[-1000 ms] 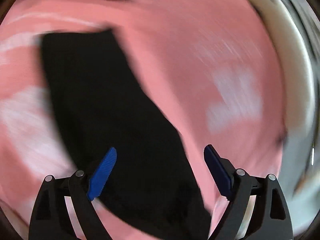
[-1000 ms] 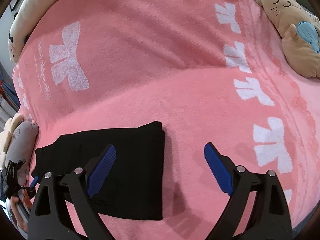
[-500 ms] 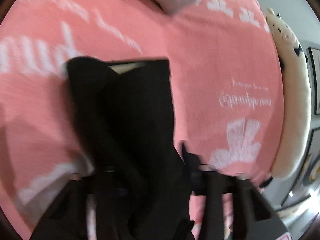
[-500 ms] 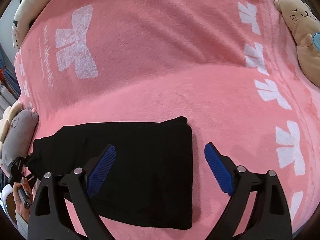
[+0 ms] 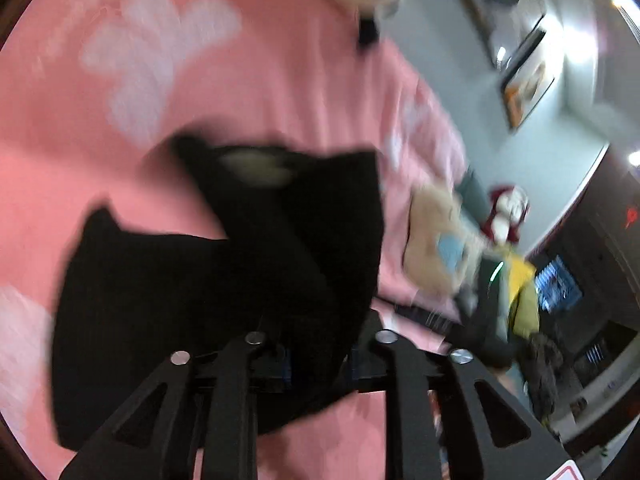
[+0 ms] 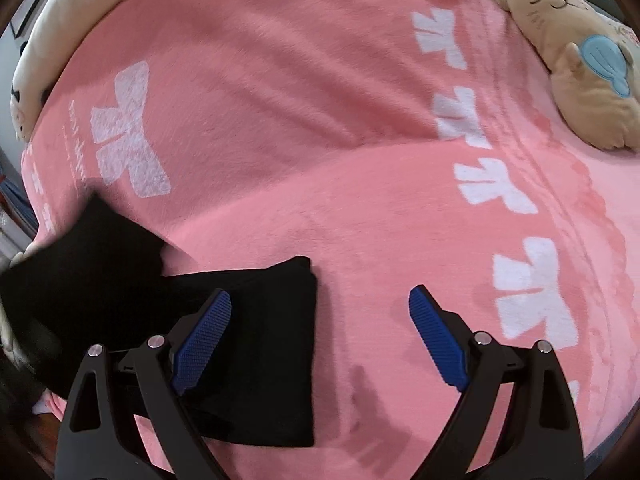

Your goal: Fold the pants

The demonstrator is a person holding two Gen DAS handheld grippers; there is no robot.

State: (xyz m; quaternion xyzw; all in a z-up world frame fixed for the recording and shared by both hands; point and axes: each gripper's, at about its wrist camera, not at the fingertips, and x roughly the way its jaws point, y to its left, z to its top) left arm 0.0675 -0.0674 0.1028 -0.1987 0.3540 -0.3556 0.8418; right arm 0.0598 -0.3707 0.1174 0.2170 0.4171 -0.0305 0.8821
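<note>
nearest in the left wrist view, the left gripper (image 5: pixel 318 364) is pinched tight on a bunched end of the black pants (image 5: pixel 208 280); its blue pads are almost buried in the cloth. the fabric rises from the jaws, fills the middle of the frame and drapes toward the lower left, with a pale patch, perhaps a label or lining, near its top edge. in the right wrist view the right gripper (image 6: pixel 320 336) hangs spread wide with nothing between its fingers; its left finger (image 6: pixel 202 342) sits over the pants (image 6: pixel 256 344), its right one over bare blanket.

the pants lie at the lower left of that frame on the pink blanket (image 6: pixel 320 140) of the bed, one part flat with a square edge, another lifted at the left rim.

the cloth looks light, soft and limp, so it should sag and slide wherever it is not held; a corner or a folded edge seems the best place to pinch, taking all layers at once.

farther off, a tan plush toy (image 6: pixel 576 68) rests at the upper right and a cream plush (image 6: pixel 44 44) along the upper left.

the left view is badly smeared, so layers and seams cannot be told, and the pants are cut off by the frame edge and the gripper bodies.
</note>
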